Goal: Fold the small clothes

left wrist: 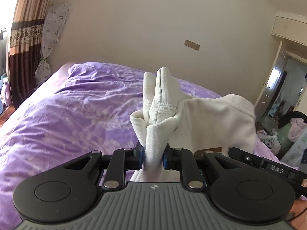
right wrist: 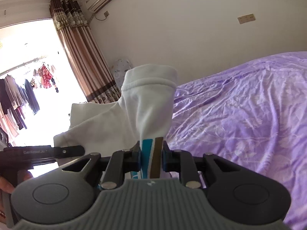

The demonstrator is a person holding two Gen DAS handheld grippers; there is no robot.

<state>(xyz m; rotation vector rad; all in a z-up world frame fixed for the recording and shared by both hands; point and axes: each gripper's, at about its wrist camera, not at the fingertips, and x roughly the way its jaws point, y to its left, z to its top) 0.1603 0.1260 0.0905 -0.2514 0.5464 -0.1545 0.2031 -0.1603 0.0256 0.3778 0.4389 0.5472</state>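
A small white garment [left wrist: 211, 118] hangs in the air above the purple bed [left wrist: 67, 115], held by both grippers. My left gripper [left wrist: 153, 158] is shut on a bunched, ribbed white edge of it that stands up between the fingers. My right gripper [right wrist: 151, 158] is shut on another part of the garment [right wrist: 147, 103], where a teal and a brown stripe show between the jaws; a hemmed cuff stands above. The right gripper's body shows at the lower right of the left wrist view, the left one's at the lower left of the right wrist view.
The bed's purple duvet [right wrist: 249, 115] fills the space below and beyond. Brown striped curtains [right wrist: 84, 61] and a bright window stand at the far side. An open door [left wrist: 276, 88] with clutter beyond it is on the right in the left wrist view.
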